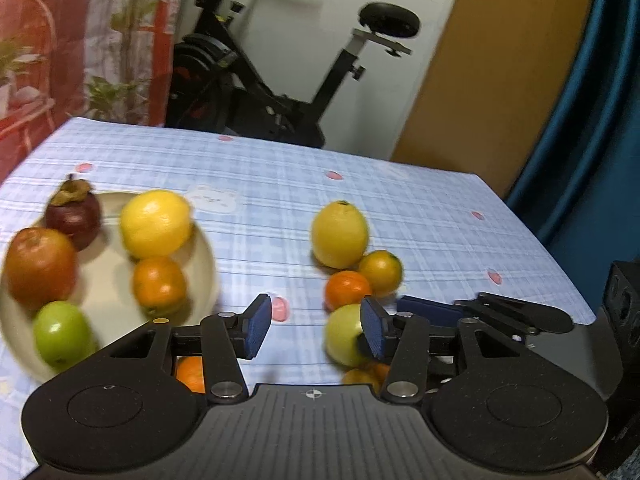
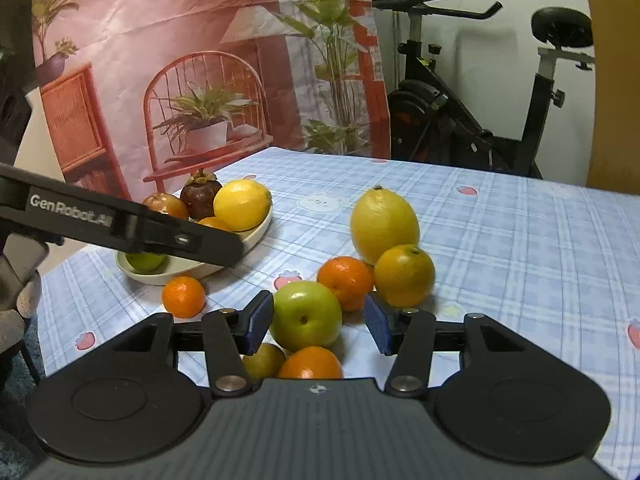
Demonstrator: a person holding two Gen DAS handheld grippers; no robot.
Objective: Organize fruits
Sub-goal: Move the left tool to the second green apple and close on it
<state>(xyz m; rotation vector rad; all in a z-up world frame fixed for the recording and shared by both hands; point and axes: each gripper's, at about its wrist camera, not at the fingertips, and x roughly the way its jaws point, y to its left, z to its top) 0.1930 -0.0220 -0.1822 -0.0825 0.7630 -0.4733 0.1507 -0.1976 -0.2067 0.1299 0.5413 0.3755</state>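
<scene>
Left wrist view: left tool (image 1: 314,326) spread wide above the blue plaid surface (image 1: 420,208), blue pads holding nothing. To the left, a cream plate (image 1: 202,258) carrying a dark mangosteen (image 1: 74,216), a red apple (image 1: 40,268), a yellow lemon (image 1: 156,224), a small orange (image 1: 159,285) and a green fruit (image 1: 62,338), all somewhat blurred. To the right of the plate, loose on the surface, a second lemon (image 1: 340,234) touching a yellow-orange citrus (image 1: 381,272) and a deeper orange tangerine (image 1: 346,290). Just in front of those, a pale green apple (image 1: 344,334) partly behind the right-hand pad. More orange fruit glimpsed under the tool body. Part of the right tool (image 1: 500,312) visible at the right, low over the surface. Exercise bike (image 1: 280,80) behind.

Right wrist view: right tool (image 2: 318,326) also spread wide, straddling a green apple (image 2: 306,316) with the left pad close beside it and the right pad apart; contact hard to judge. Behind the apple, a tangerine (image 2: 346,282), a yellow-orange citrus (image 2: 404,276) and a large lemon (image 2: 384,228) clustered together. In front, a small green-yellow fruit (image 2: 264,360) and another orange (image 2: 311,363) near the tool body. A lone tangerine (image 2: 184,297) just beside the plate (image 2: 256,234). Left tool (image 2: 120,224) reaching across the plate's near side, hiding some of its fruit.
</scene>
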